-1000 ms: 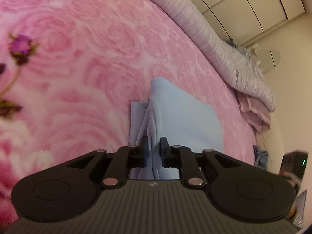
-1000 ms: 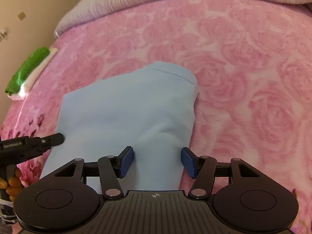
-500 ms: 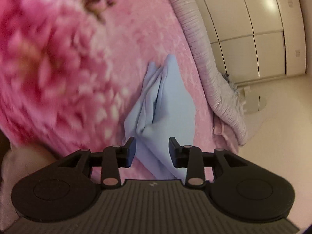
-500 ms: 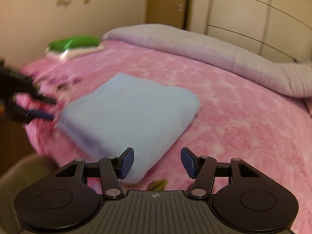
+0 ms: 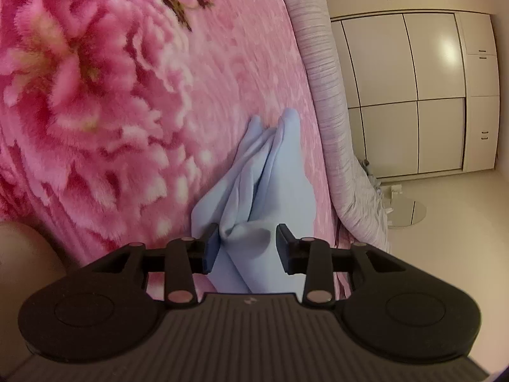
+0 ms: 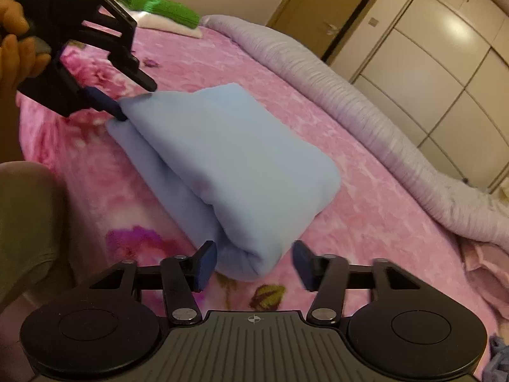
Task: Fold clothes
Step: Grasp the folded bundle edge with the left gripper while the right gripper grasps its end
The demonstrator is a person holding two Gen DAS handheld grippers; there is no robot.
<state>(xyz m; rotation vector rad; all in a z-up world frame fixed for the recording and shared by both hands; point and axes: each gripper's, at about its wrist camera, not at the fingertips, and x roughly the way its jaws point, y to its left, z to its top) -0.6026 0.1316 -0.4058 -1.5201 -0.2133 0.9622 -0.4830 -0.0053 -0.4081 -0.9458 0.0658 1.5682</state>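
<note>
Left wrist view: the left gripper (image 5: pixel 247 248) is seen with its jaws spread apart, a bunched corner of the folded light blue garment (image 5: pixel 273 191) lying between them on the pink floral blanket (image 5: pixel 95 95); a striped grey duvet roll (image 5: pixel 321 79) is seen beyond, and white wardrobe doors (image 5: pixel 410 95) behind. Right wrist view: the right gripper (image 6: pixel 254 264) is likewise held apart, the near folded end of the garment (image 6: pixel 229 159) sitting between its blue pads (image 6: pixel 205 264). The left gripper (image 6: pixel 133 102) is seen at the far corner, and a green cloth (image 6: pixel 159 4) is seen further back.
</note>
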